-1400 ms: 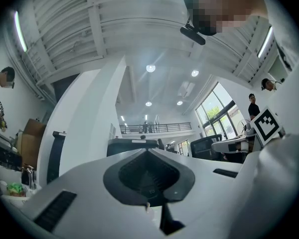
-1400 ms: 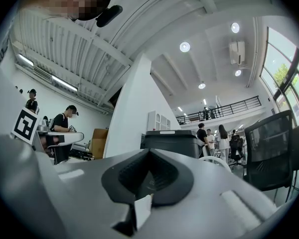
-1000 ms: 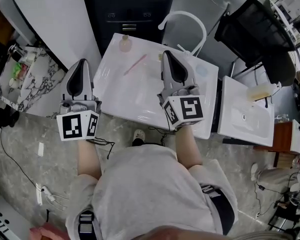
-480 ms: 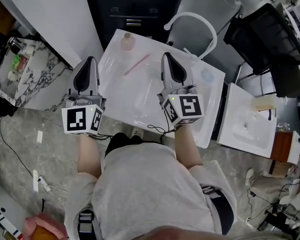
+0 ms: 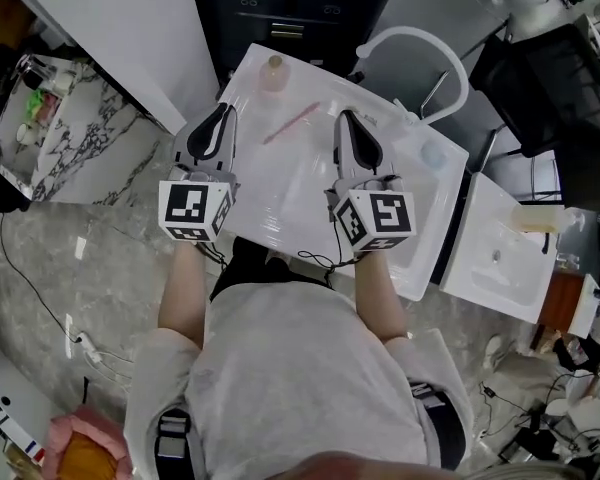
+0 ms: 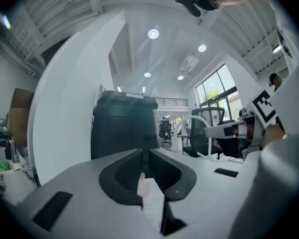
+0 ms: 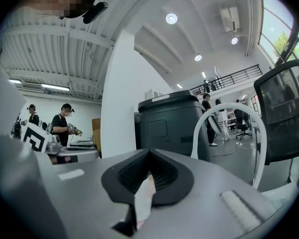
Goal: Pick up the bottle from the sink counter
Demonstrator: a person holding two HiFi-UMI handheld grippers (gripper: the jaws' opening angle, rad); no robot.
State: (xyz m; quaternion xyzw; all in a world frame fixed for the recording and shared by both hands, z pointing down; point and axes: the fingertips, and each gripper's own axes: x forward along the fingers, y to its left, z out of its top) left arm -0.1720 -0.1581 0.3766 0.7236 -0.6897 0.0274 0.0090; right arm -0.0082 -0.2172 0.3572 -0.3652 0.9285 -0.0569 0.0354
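A small pinkish bottle stands upright at the far left corner of the white sink counter. A pink toothbrush lies just right of it. My left gripper hovers over the counter's left edge, its tips a short way in front of the bottle and apart from it. Its jaws are only just opening from shut, and nothing is between them. In the left gripper view the bottle shows as a pale sliver through the slit. My right gripper is shut and empty above the basin, near the toothbrush.
A white arched faucet rises at the counter's far right. A dark cabinet stands behind the counter, a white panel and a marble-topped table to the left, and a second white basin to the right.
Both grippers have moved forward over the counter. The left one has shifted right, from beside the counter onto its left edge, closer to the bottle.
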